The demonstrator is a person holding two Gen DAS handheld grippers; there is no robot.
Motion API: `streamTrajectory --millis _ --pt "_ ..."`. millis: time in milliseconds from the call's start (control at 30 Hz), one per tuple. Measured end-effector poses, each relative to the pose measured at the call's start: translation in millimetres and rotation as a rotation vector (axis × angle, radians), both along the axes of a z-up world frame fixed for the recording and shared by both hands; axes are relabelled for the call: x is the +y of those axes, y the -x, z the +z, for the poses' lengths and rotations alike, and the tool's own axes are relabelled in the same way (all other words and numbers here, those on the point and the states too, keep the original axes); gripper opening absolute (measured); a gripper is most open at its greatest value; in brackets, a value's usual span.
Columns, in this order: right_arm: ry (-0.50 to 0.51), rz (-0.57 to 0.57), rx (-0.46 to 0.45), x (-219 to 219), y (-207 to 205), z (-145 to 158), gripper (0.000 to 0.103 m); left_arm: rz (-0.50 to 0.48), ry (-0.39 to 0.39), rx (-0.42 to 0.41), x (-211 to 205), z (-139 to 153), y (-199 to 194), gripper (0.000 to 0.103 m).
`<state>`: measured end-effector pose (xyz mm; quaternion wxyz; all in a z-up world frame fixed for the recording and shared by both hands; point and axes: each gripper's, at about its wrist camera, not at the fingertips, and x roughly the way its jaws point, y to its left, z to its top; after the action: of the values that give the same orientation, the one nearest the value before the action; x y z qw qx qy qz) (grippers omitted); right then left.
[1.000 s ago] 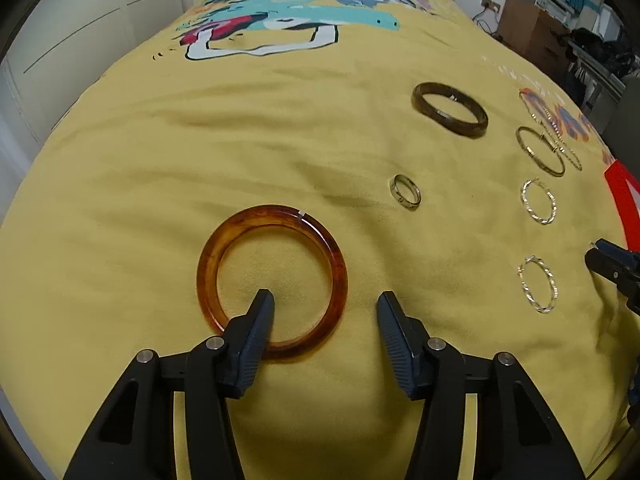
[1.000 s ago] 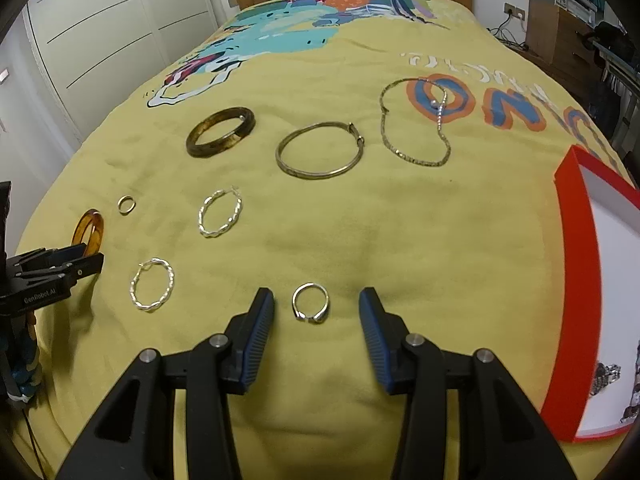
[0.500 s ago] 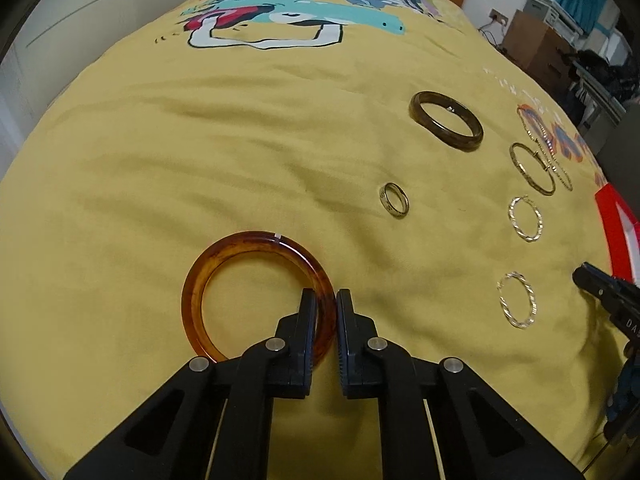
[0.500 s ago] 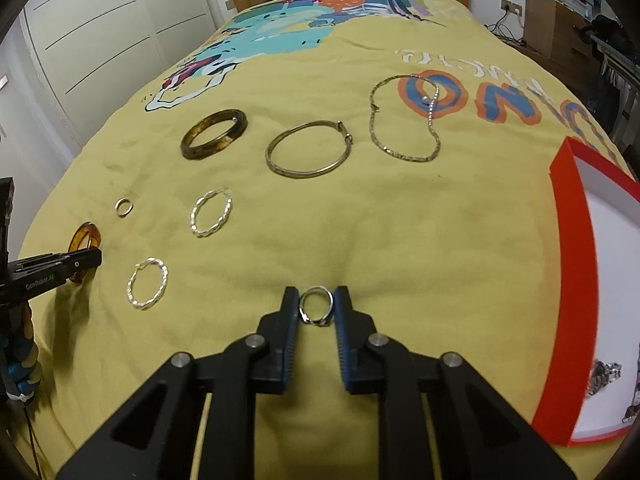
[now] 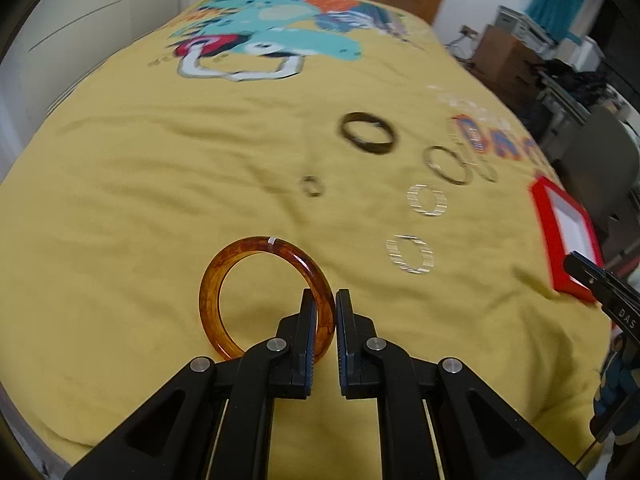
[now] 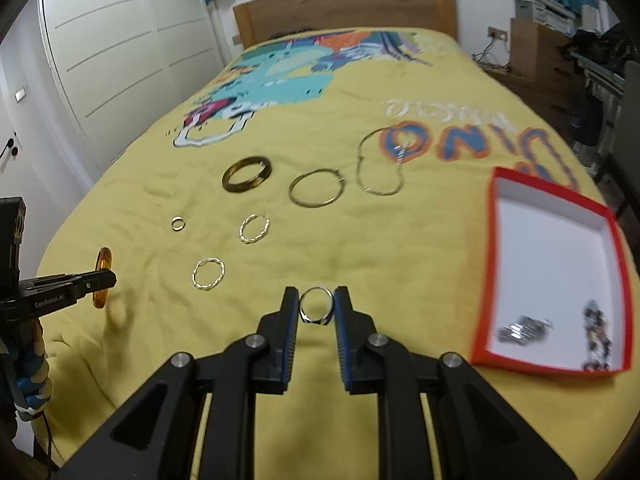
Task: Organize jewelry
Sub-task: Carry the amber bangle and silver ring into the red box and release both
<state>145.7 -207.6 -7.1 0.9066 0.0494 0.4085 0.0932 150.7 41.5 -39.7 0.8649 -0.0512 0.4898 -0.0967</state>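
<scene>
My left gripper [image 5: 325, 300] is shut on the amber bangle [image 5: 240, 280] and holds it lifted and tilted above the yellow bedspread; it also shows in the right wrist view [image 6: 103, 276]. My right gripper [image 6: 316, 298] is shut on a small silver ring [image 6: 316, 307], raised off the bed. The red box [image 6: 556, 272] with a white inside lies to the right and holds a few jewelry pieces [image 6: 524, 328]. On the bed lie a dark bangle [image 6: 247, 173], a thin hoop [image 6: 317, 188], a chain necklace [image 6: 380, 168], two twisted hoops [image 6: 254, 228] [image 6: 208, 274] and a small ring [image 6: 177, 223].
The yellow bedspread [image 6: 400, 248] with a cartoon print covers the bed, with a wooden headboard [image 6: 344, 8] at the far end. White wardrobe doors [image 6: 120, 48] stand on the left. Boxes and clutter [image 6: 560, 40] stand on the right.
Both grippers closed from open: the left onto the amber bangle, the right onto the silver ring. Both have since lifted their pieces off the bedspread, and the red box has come more into view.
</scene>
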Motion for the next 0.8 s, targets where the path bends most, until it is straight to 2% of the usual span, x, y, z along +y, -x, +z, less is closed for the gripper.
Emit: streamTrajectory --millis 200,300,400,500,633,800 --pt "0.0 -0.079 -0.024 -44.2 32.0 14.2 0.016 -0.137 0.018 -0.041 -63.2 27.1 12.4 0.009" --pt "0.014 -0.154 -0.033 -90.0 49.0 21.1 0.016 -0.226 0.026 -0.053 -108.2 36.4 12.3 0.009" --pt "0.023 -0.191 -0.038 -114.8 53.4 24.8 0.016 -0.325 0.038 -0.058 -161.6 42.6 8.6 0.009" --pt "0.044 -0.245 -0.041 -160.3 49.1 28.3 0.016 -0.412 0.044 -0.063 -210.6 46.7 1.2 0.009" --pt "0.038 -0.266 -0.03 -190.3 37.2 25.0 0.016 -0.518 0.055 -0.062 -283.9 47.0 -15.9 0.009" --pt "0.034 -0.274 0.009 -226.6 19.1 4.5 0.017 -0.582 0.041 -0.041 -346.1 32.1 -45.5 0.009"
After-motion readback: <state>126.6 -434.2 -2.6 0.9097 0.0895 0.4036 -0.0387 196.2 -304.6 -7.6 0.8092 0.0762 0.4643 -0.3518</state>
